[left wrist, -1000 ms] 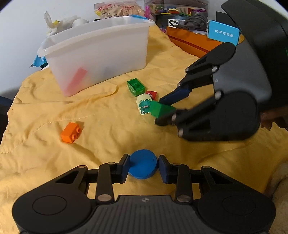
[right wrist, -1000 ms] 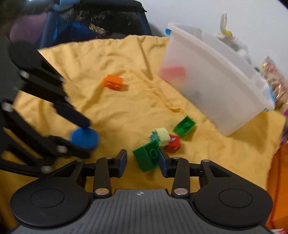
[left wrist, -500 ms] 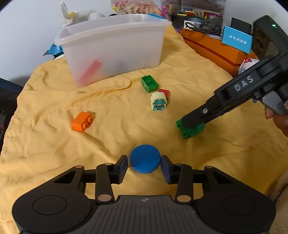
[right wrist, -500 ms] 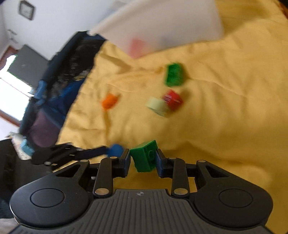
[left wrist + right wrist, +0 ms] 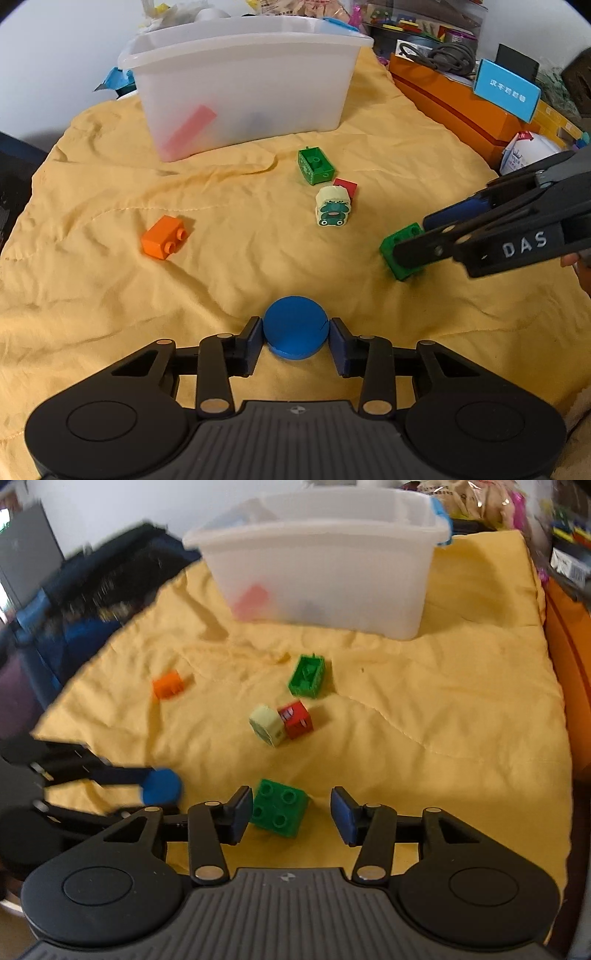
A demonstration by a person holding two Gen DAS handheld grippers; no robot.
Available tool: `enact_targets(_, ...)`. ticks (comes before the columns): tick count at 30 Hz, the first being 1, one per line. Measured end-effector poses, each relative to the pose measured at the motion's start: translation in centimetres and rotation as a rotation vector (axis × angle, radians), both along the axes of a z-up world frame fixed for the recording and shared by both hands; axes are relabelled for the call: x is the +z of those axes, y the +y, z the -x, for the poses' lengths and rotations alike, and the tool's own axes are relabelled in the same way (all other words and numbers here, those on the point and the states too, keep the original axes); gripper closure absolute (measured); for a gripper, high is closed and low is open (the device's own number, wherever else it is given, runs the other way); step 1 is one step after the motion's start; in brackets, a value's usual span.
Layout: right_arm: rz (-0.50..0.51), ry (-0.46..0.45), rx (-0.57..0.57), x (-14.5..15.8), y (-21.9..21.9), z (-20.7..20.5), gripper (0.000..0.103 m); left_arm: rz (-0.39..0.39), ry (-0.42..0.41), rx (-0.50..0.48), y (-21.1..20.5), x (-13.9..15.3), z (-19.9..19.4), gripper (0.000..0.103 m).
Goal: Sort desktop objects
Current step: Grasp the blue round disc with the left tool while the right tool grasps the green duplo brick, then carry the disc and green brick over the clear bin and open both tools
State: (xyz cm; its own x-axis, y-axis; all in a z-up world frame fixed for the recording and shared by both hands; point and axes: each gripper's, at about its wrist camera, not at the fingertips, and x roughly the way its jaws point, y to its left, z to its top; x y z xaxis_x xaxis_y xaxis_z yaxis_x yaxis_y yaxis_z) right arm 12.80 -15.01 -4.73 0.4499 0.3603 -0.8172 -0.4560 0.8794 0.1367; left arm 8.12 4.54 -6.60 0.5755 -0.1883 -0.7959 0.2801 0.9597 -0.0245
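Observation:
A blue disc (image 5: pixel 295 332) lies on the yellow cloth between the fingers of my left gripper (image 5: pixel 295 341), which stand open just off its sides. My right gripper (image 5: pixel 291 814) is open, and a green four-stud brick (image 5: pixel 279 812) sits on the cloth between its fingers, against the left one. The same brick (image 5: pixel 400 251) and the right gripper show at the right in the left wrist view. Farther off lie an orange brick (image 5: pixel 163 237), a frog-face block (image 5: pixel 332 205), a red block (image 5: pixel 295 719) and a hollow green brick (image 5: pixel 315 165).
A translucent white bin (image 5: pixel 243 81) stands at the back of the cloth, with a pink piece inside. An orange box (image 5: pixel 454 107) with clutter lines the right edge. A dark chair or bag (image 5: pixel 92 590) sits off the left side.
My right gripper has opened and the green four-stud brick now rests on the cloth. The left gripper's fingers have drawn closer around the blue disc.

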Motion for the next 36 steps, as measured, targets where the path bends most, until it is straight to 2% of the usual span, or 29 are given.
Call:
enact_targets(3,-0.01,0.009,0.022,-0.5,0.7,0.1,0.052,0.009,0.002,-0.005,0.1,0.0,0.0,0.061)
enact_targets(6,0.031,-0.021,0.062,-0.7,1.8,0.5,0.05,0.017,0.008,-0.002,0.4,0.1,-0.1,0.061)
enact_targets(10,0.112,-0.124,0.102,0.5,3.0,1.3,0.05,0.017,0.015,-0.014,0.6,0.1,-0.4,0.061)
enact_targets(12,0.127,-0.136,0.124,0.9,3.5,1.4,0.05,0.015,0.017,-0.019,0.6,0.1,-0.5,0.061)
enact_targets(15,0.156,-0.102,0.132,-0.1,4.1,1.0,0.05,0.014,0.019,-0.028,0.5,0.1,-0.7,0.061)
enact_targets(19,0.179,-0.036,0.118,-1.6,3.9,0.4,0.065,0.034,0.014,-0.03,0.7,0.5,-0.9,0.061)
enact_targets(21,0.161,-0.028,0.112,-1.5,3.6,0.2,0.067,0.044,-0.003,-0.03,0.8,1.1,-1.3,0.061)
enact_targets(25,0.171,-0.062,0.123,-0.5,3.7,0.0,0.068,0.065,-0.067,-0.02,1.3,4.0,-2.8,0.061)
enact_targets(30,0.167,-0.131,0.115,2.1,3.7,-1.7,0.068,0.065,-0.188,-0.012,2.0,8.2,-5.9,0.061)
enact_targets(36,0.153,-0.262,0.078,6.4,3.7,-5.6,0.068,0.046,-0.349,0.001,2.9,13.7,-10.6,0.061)
